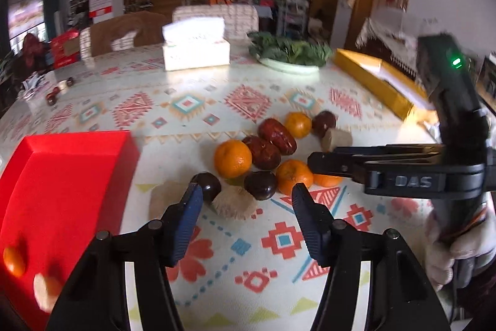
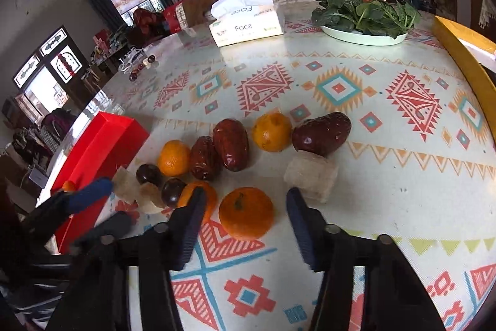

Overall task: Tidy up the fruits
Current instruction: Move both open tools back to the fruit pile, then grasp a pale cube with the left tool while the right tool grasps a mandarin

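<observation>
Two grippers hang over the fruit pile: the left gripper [image 1: 246,196] has its jaws spread around a dark plum [image 1: 259,185] and a pale chunk [image 1: 234,202], the right gripper [image 2: 245,207] has its jaws spread astride a mandarin [image 2: 246,213], neither pressing. Crowding is the likely fault; closing jaws could nudge neighbours, roll fruit or pinch two pieces. Only the left view shows the red tray [image 1: 71,176] already holding fruit; only the right shows that mandarin whole.
</observation>
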`<action>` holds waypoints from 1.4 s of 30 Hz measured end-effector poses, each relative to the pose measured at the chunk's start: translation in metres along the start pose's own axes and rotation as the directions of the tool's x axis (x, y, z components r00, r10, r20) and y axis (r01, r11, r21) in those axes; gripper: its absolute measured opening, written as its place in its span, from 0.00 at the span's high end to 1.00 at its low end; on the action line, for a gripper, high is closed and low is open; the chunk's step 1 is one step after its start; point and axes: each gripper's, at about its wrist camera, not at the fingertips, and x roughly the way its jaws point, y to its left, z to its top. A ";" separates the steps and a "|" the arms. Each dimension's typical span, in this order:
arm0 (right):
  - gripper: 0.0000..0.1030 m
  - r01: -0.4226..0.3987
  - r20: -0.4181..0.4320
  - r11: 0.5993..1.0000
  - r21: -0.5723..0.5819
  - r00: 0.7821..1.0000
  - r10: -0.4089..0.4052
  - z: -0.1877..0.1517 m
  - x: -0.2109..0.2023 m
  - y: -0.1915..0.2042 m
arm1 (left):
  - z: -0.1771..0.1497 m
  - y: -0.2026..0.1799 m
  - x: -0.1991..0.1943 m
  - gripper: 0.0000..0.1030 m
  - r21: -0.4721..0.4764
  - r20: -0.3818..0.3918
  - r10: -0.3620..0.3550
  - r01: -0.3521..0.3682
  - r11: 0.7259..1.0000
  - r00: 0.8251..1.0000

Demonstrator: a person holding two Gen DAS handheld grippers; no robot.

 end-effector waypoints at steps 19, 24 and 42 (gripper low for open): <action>0.57 0.017 -0.036 0.998 -0.056 0.999 -0.019 -0.018 -0.023 0.004 | -0.009 -0.011 -0.002 0.63 0.092 -0.094 -0.055 0.064 0.994 0.994; 0.51 -0.025 -0.017 1.000 0.008 1.000 0.025 -0.006 -0.018 -0.001 | -0.010 -0.025 0.010 0.52 0.136 -0.123 -0.077 0.094 0.986 0.989; 0.42 0.009 -0.038 0.982 -0.191 0.999 -0.016 -0.014 -0.010 0.026 | -0.021 0.000 -0.022 0.72 0.038 -0.077 -0.056 0.059 0.998 0.995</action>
